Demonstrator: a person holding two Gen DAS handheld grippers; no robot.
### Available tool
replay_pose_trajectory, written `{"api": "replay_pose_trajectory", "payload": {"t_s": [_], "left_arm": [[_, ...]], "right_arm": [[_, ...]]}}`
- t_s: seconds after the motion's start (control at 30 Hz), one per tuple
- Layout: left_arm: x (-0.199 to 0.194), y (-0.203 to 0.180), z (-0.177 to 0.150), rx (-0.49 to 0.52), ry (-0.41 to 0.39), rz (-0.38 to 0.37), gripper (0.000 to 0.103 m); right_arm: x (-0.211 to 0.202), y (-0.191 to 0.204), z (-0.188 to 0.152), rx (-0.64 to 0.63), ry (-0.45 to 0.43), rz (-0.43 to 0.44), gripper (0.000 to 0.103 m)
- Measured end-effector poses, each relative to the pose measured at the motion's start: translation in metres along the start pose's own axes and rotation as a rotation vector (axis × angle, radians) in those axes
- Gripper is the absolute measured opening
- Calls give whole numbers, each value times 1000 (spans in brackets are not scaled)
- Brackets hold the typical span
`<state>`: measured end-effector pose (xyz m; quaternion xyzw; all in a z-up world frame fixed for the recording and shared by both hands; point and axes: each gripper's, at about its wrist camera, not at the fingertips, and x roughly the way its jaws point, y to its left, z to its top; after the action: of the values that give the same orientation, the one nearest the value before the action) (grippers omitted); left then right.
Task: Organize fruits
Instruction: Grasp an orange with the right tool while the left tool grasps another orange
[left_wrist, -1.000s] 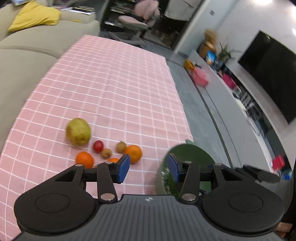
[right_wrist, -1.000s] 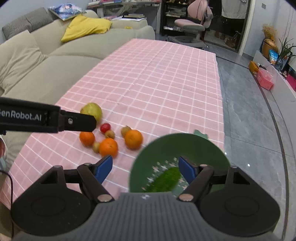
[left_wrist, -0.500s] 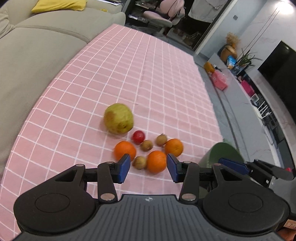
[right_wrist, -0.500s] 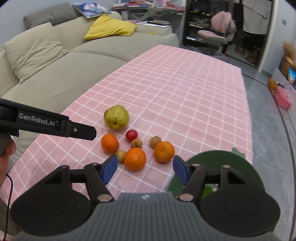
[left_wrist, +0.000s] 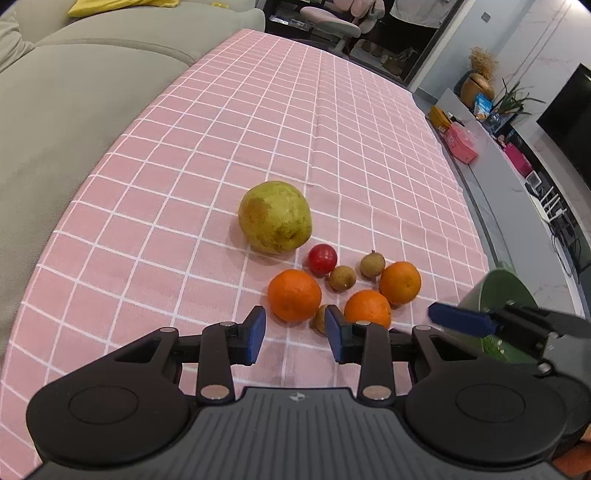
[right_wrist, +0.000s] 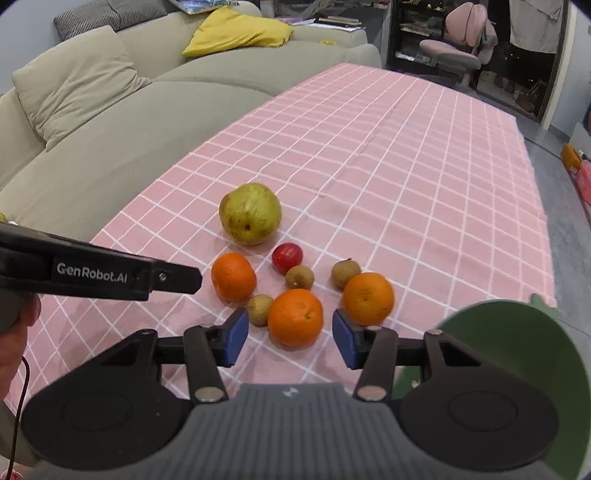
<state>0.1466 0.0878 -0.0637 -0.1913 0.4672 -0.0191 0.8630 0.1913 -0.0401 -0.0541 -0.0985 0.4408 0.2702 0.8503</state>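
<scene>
A cluster of fruit lies on the pink checked tablecloth (left_wrist: 258, 110): a big green pear (left_wrist: 275, 216), a small red fruit (left_wrist: 322, 259), three oranges (left_wrist: 294, 294) (left_wrist: 367, 308) (left_wrist: 400, 282) and three small brown fruits (left_wrist: 342, 277). The pear (right_wrist: 250, 213) and the near orange (right_wrist: 295, 316) also show in the right wrist view. A green bowl (right_wrist: 517, 354) sits at the right table edge. My left gripper (left_wrist: 295, 334) is open and empty, just short of the left orange. My right gripper (right_wrist: 290, 336) is open and empty, just short of the near orange.
A beige sofa (right_wrist: 110, 110) with a yellow cushion (right_wrist: 236, 31) runs along the table's left side. The table's right edge drops to a grey floor (left_wrist: 517, 206). A pink chair (right_wrist: 454, 51) stands beyond the far end.
Both grippers have moved left and closer to the fruit cluster. The green bowl has slid from in front of the grippers to the right edge of both views.
</scene>
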Motion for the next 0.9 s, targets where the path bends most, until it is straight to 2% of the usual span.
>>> {"api": "replay_pose_trajectory", "payload": {"t_s": [0.1,0.27,0.5,0.77,0.9], "left_arm": [[9,2,2,-39,10,-23,41],[24,3,4,-59,16,9,41],[37,8,9,-101,24,-5,43],[50,5,11,-129,32,-23,48],[54,4,11,-141,39,-22,46]], "right_arm": [[13,1,0,-7,18,11,47],[30,0,2,-37,49,21,47],[47,-9,7,-11,87,44,47],[55,-7,9,8,129,6,45],[58,-7,9,41,131,4,45]]}}
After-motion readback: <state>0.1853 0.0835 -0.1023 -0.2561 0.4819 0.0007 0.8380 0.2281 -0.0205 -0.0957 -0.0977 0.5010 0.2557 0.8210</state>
